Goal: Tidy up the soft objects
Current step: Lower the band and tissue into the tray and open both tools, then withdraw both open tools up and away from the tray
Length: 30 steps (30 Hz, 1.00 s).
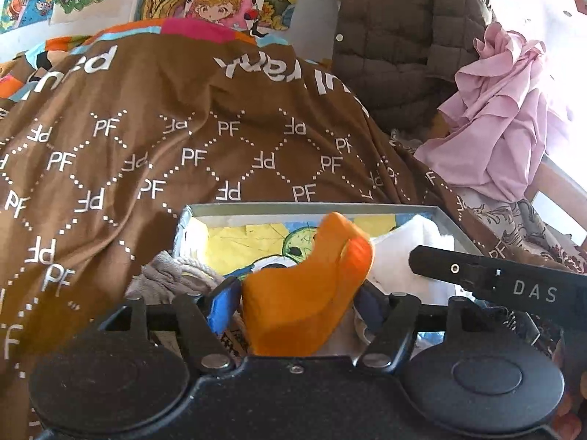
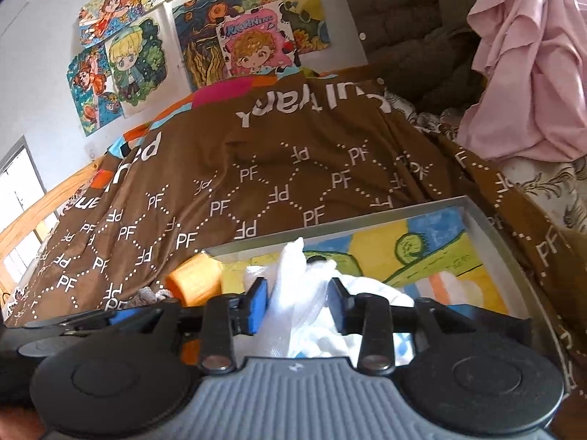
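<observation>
My left gripper (image 1: 297, 300) is shut on an orange foam piece (image 1: 312, 286) that bends up between its blue pads, held over the near-left part of a shallow grey box (image 1: 312, 208) lined with a colourful drawing. My right gripper (image 2: 297, 302) is shut on a crumpled white plastic bag (image 2: 293, 293) above the same box (image 2: 477, 216). The orange foam (image 2: 194, 280) also shows at the left of the right wrist view. More white soft stuff (image 1: 411, 253) lies in the box's right half. The other gripper's black body (image 1: 506, 286) crosses in from the right.
The box rests on a brown blanket (image 1: 165, 139) with white PF lettering. A grey cloth (image 1: 172, 278) lies by the box's left edge. A pink garment (image 1: 502, 117) and a dark quilted jacket (image 1: 396, 36) hang at the right. Cartoon drawings (image 2: 146, 55) cover the wall.
</observation>
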Tool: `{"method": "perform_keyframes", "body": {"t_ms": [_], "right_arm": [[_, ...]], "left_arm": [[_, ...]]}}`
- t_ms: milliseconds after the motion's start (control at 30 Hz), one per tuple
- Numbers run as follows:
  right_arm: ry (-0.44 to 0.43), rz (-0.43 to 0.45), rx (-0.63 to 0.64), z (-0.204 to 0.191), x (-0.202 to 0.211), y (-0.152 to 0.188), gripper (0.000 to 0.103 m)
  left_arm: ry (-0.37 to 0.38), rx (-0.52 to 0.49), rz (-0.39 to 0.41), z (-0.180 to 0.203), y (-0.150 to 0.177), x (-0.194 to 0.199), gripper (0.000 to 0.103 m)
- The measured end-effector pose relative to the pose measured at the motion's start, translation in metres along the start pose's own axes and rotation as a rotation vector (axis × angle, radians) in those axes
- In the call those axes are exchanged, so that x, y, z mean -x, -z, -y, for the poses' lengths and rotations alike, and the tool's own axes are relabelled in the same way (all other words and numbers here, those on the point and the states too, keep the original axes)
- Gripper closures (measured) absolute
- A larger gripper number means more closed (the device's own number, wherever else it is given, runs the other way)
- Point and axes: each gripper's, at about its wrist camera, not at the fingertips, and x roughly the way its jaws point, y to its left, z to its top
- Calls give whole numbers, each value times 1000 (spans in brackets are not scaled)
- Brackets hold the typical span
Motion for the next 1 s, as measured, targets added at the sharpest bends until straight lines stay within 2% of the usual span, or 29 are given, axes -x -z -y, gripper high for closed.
{"method": "perform_keyframes", "body": {"t_ms": [100, 233, 433, 533, 667, 767, 1000], "right_arm": [[7, 7, -14, 4, 6, -1, 53], [18, 22, -18, 8, 15, -3, 44], [42, 60, 3, 9, 30, -6, 26], [79, 83, 35, 7, 38, -7, 19], [92, 97, 41, 5, 49, -8, 12], [97, 109, 49, 3, 59, -8, 3], [109, 124, 64, 3, 81, -5, 0]], "left_arm": [[-14, -8, 27, 2, -2, 10, 23], [-25, -12, 37, 5, -5, 20, 20], [-40, 0, 81, 8, -9, 38, 14], [-39, 15, 105, 9, -12, 48, 13], [-50, 25, 142, 11, -13, 63, 4], [-69, 20, 159, 13, -12, 73, 1], [-97, 15, 176, 16, -6, 93, 1]]}}
